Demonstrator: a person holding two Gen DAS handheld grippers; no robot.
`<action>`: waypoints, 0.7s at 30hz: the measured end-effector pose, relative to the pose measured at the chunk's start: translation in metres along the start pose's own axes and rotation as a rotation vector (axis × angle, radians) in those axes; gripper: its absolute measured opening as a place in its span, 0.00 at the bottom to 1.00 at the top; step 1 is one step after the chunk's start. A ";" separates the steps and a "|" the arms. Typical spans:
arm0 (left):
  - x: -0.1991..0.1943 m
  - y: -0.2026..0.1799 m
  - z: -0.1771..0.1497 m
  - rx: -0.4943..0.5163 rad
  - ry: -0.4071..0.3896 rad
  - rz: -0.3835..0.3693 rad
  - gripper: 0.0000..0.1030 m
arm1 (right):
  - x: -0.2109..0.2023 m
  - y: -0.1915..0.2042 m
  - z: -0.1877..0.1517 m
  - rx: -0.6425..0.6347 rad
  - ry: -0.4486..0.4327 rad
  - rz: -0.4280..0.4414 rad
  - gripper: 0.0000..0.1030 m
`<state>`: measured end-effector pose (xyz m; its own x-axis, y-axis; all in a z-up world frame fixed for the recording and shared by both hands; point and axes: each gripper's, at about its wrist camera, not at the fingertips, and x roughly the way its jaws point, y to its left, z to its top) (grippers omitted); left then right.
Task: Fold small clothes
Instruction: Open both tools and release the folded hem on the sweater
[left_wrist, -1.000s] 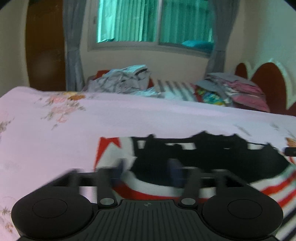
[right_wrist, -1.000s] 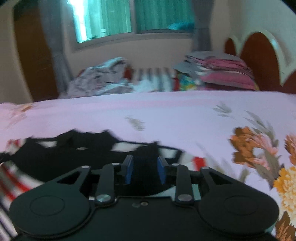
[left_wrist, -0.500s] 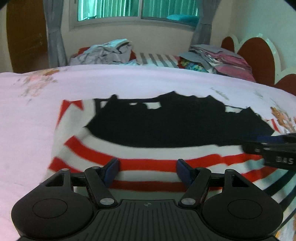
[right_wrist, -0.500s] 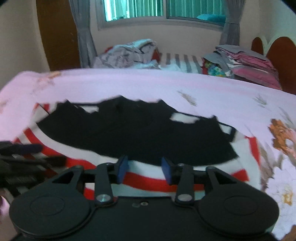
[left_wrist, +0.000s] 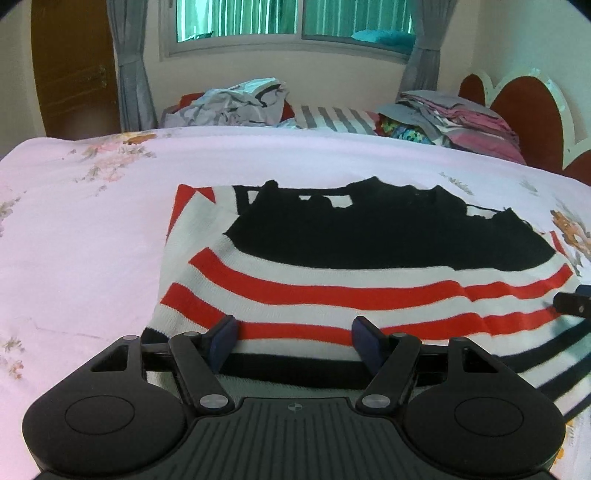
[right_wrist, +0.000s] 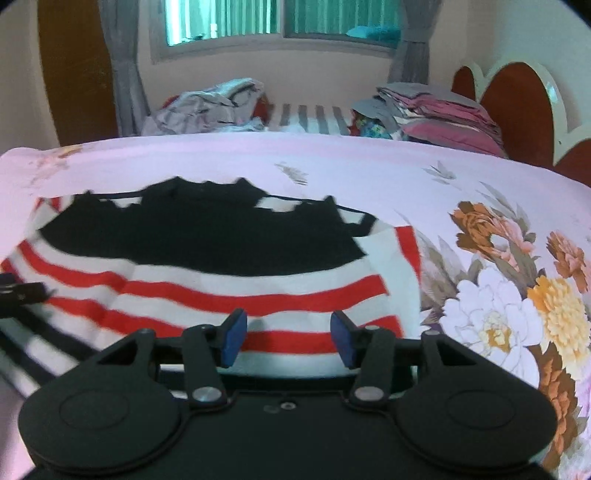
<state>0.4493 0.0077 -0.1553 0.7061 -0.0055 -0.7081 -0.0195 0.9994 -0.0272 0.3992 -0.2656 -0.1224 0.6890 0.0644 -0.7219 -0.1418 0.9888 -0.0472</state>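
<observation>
Change since a second ago: both your grippers have drawn back toward the near edge of the garment, so more of it shows, and the blur is gone. Your right gripper (right_wrist: 288, 338), then nearly pressed together over black cloth, has just been opening; its jaws now stand parted with only the striped hem beneath them, nothing pinched. Your left gripper (left_wrist: 295, 341) is spread wide as before, pads clear of the fabric, poised over the near hem.

Item: striped knit garment (left_wrist: 332, 291), lying flat on the bed. Its black upper portion is turned down over the red-and-white body, with a jagged far edge. Ribbed knit, soft, thick enough to hold a crease; black-and-white bands run along the near right corner.

Progress, as judged: one fold appears laid; the next folds, and the move to a pile, remain. No grip is taken yet.

Surface: pink floral bedsheet (right_wrist: 369, 173), smooth, printed with large blooms on the right.

Beyond: crumpled grey clothes heap (left_wrist: 236, 105), unfolded; neat stack of folded clothes (right_wrist: 439, 110) by the scalloped headboard (right_wrist: 517, 99).
</observation>
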 end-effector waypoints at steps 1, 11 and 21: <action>-0.003 -0.001 -0.001 0.001 -0.003 0.000 0.66 | -0.002 0.004 -0.001 -0.005 0.000 0.004 0.49; -0.017 -0.002 -0.021 0.052 -0.006 -0.022 0.67 | -0.011 0.009 -0.027 -0.045 0.030 -0.019 0.52; -0.021 0.009 -0.029 0.066 0.021 -0.027 0.66 | -0.015 -0.013 -0.044 -0.029 0.041 -0.050 0.56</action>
<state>0.4140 0.0157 -0.1613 0.6904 -0.0326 -0.7227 0.0464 0.9989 -0.0007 0.3591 -0.2857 -0.1411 0.6660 0.0089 -0.7459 -0.1286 0.9863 -0.1030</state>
